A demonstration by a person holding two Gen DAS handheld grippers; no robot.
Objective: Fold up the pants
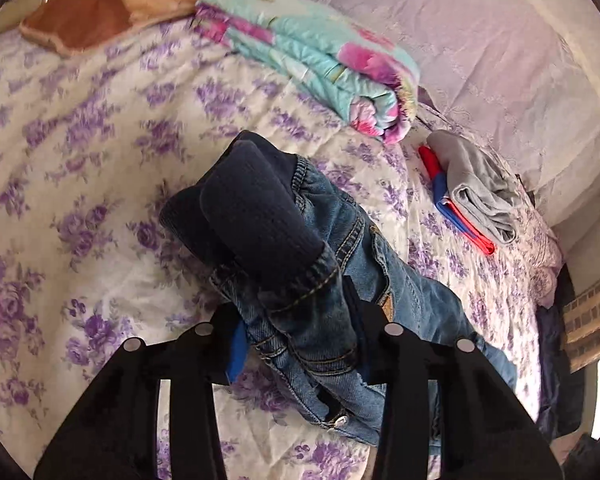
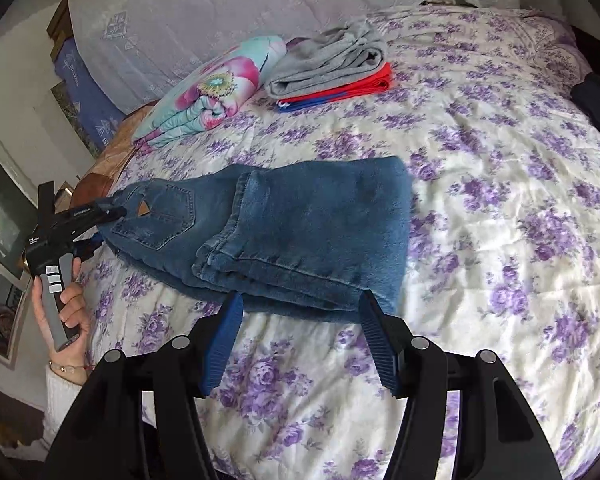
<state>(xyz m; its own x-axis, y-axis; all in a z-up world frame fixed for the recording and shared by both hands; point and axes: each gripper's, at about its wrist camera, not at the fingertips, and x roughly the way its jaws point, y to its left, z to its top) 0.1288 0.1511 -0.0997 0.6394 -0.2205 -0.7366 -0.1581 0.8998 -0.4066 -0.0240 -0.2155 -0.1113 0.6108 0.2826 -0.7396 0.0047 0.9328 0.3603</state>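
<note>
Both tongs work the jeans [image 2: 284,224] mid-bed: my left gripper [image 2: 116,213] pinches the waistband to lift it over, my right gripper [image 2: 300,344] spread, steadying the folded legs

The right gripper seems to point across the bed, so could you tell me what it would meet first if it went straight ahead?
Most likely the near folded edge of the jeans: the right gripper is open with that edge just beyond its jaws, though depth is hard to judge.
</note>
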